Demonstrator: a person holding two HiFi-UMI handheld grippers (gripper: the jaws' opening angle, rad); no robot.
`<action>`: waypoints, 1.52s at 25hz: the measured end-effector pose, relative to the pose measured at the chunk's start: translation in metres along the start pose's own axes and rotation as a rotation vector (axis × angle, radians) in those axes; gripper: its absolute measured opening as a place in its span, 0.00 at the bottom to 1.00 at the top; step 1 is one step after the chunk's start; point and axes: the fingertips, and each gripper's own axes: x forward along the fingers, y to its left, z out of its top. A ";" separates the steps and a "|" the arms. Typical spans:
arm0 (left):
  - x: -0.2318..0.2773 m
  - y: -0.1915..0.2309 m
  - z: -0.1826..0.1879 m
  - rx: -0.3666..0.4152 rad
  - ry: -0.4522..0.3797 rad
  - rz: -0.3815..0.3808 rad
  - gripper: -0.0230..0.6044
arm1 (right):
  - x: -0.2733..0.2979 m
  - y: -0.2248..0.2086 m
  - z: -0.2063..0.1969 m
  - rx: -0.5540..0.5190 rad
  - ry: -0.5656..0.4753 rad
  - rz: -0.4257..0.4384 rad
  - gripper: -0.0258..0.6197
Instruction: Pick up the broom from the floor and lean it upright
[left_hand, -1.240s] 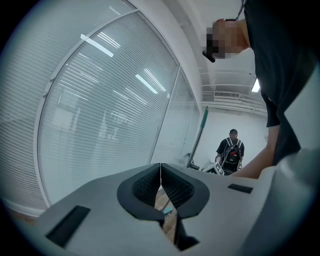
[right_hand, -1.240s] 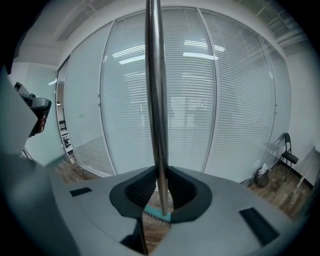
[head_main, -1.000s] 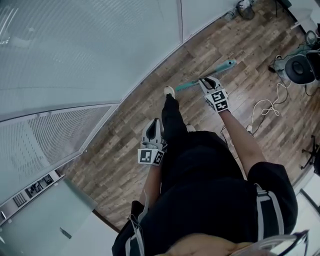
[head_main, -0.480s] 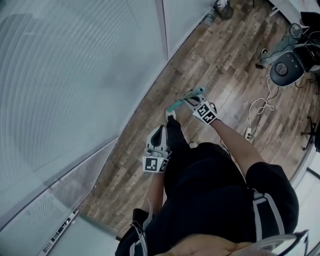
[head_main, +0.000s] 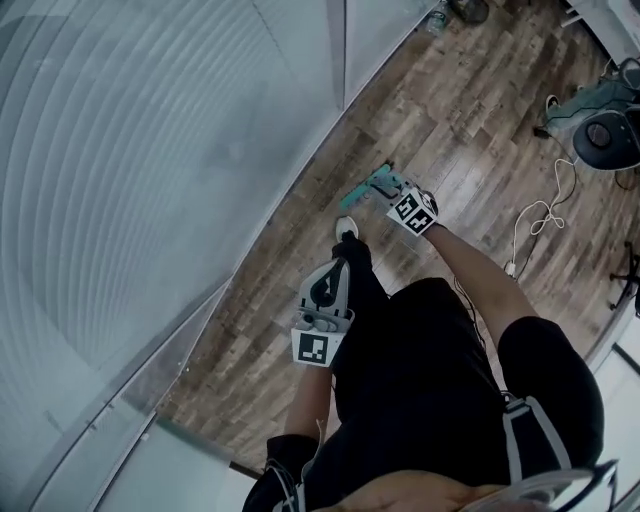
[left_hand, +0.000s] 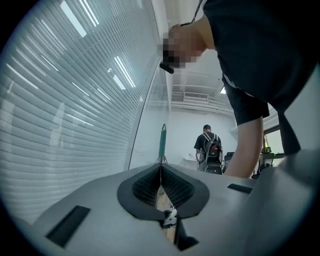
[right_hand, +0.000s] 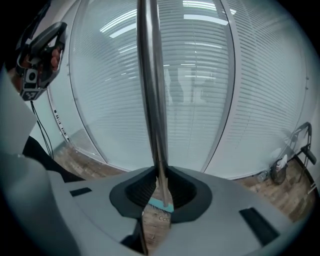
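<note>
The broom has a metal pole (right_hand: 152, 90) with teal parts. My right gripper (right_hand: 159, 192) is shut on the pole, which rises steeply between its jaws in front of the glass wall. From the head view the broom (head_main: 375, 185) looks short and teal, seen almost end-on, just beyond the right gripper (head_main: 398, 196). In the left gripper view the broom's teal end (left_hand: 162, 140) stands upright in the distance. My left gripper (left_hand: 160, 172) is shut with nothing in it and hangs by the person's left leg (head_main: 333, 272), apart from the broom.
A curved glass wall with blinds (head_main: 170, 150) runs along the left of the wooden floor (head_main: 470, 110). White cables (head_main: 535, 220) and a round device (head_main: 605, 135) lie at the right. A person with a backpack (left_hand: 210, 150) stands far off. My shoe (head_main: 346, 228) is near the broom.
The right gripper has sunk and moved toward the glass wall with the broom, which now looks shorter and more upright. The left gripper has shifted a little beside the leg.
</note>
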 end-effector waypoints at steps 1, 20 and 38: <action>0.004 0.001 -0.012 0.000 0.003 -0.010 0.07 | 0.015 -0.008 -0.018 0.026 0.006 -0.004 0.16; 0.031 0.055 -0.159 -0.257 -0.004 0.018 0.07 | 0.232 -0.112 -0.139 0.184 0.074 -0.012 0.16; 0.006 0.061 -0.170 -0.161 0.051 0.054 0.07 | 0.285 -0.173 -0.115 0.238 0.198 -0.125 0.17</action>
